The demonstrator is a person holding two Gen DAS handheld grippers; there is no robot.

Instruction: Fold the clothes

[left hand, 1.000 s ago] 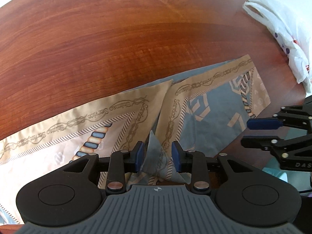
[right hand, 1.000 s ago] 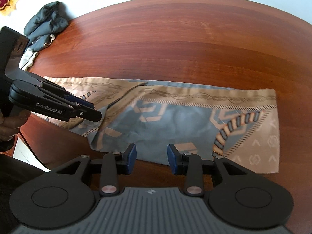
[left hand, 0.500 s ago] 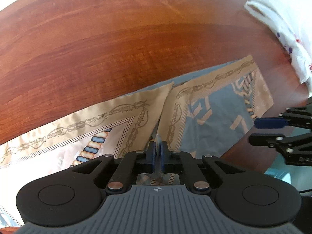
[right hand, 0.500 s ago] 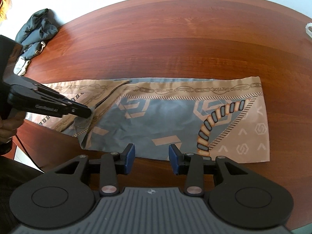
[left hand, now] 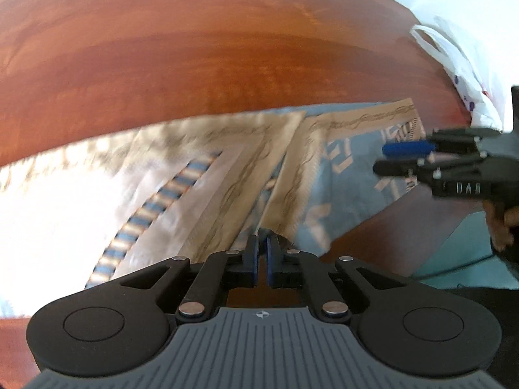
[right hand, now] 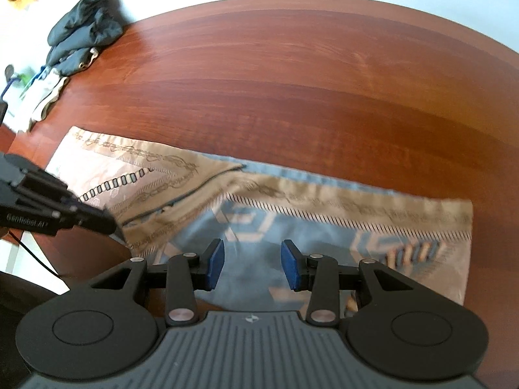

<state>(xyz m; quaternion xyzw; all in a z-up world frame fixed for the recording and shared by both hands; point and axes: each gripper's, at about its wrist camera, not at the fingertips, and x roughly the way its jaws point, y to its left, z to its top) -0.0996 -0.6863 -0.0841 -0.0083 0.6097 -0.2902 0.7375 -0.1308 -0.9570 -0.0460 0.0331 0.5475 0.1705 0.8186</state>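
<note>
A tan and grey-blue scarf (right hand: 292,214) with chain print lies as a long folded band on the brown wooden table (right hand: 292,81); it also shows in the left wrist view (left hand: 201,175). My left gripper (left hand: 262,253) is shut on the scarf's near edge at the fold; it also shows at the left in the right wrist view (right hand: 107,223). My right gripper (right hand: 251,264) is open and empty, low over the scarf's near edge; it also shows at the right in the left wrist view (left hand: 386,157).
A dark crumpled garment (right hand: 84,29) and a pale cloth (right hand: 45,97) lie at the table's far left edge. A white plastic bag (left hand: 460,77) lies at the table's right edge. The table's near edge runs just below the scarf.
My left gripper closed on the scarf's near edge and pulled it. My right gripper moved forward over the scarf and stayed open.
</note>
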